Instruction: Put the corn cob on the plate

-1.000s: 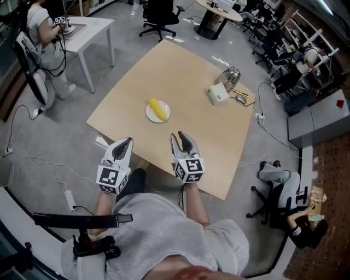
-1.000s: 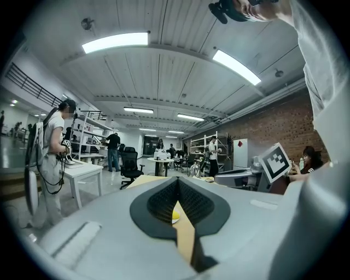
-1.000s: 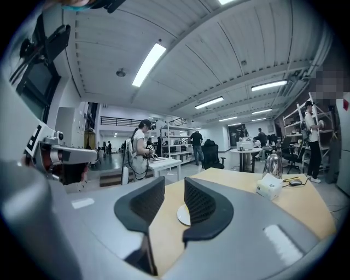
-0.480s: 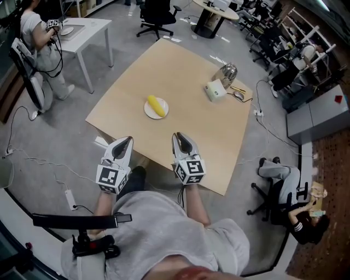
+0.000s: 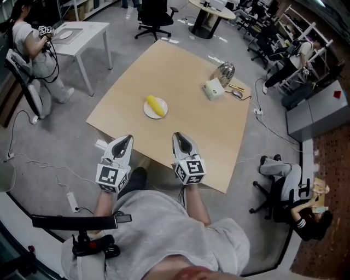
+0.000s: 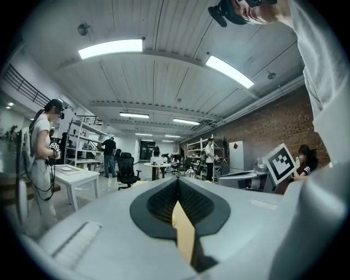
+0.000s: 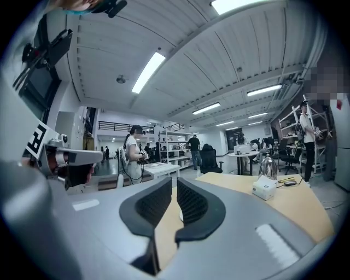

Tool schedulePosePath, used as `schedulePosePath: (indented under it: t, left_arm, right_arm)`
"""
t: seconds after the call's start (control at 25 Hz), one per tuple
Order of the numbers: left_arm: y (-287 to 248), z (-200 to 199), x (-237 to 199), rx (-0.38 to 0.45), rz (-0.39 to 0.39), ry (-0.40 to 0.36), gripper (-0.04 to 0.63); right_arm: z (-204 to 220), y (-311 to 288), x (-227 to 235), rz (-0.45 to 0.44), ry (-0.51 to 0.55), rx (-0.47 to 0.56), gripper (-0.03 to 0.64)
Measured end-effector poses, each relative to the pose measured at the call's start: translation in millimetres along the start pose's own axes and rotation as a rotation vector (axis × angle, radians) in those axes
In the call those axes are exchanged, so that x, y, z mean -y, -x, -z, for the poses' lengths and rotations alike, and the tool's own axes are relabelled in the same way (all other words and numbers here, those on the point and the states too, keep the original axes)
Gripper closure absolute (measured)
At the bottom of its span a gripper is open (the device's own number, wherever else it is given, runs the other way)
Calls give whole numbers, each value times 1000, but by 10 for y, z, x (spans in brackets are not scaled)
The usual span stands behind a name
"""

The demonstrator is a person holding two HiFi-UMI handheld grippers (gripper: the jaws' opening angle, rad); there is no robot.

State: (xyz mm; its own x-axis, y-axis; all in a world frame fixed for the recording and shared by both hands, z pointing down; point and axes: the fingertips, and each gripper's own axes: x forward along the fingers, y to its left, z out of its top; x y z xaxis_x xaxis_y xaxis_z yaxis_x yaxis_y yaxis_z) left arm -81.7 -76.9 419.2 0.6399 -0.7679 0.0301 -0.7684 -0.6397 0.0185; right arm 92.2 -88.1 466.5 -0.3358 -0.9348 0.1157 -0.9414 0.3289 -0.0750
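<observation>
One corn cob lies on the one plate, on the table's left half. My two grippers, left and right, hang at the near edge, jaws together, empty. The head view shows the cob whole. My right gripper view alone shows the white box close.

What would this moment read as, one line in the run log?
corn cob: on plate | left tool: shut, empty | right tool: shut, empty | task: looks done

an open lab-style workspace: office chairs, white desk, shelving racks, strip lights, brick wall
</observation>
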Motion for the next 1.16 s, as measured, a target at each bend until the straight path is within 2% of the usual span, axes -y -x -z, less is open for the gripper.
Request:
schedulePosePath:
  t: [1.16]
  left_arm:
    - [-10, 30, -43, 4, -2, -7, 575]
  right_arm:
    - [90, 4, 37, 13, -1, -14, 581]
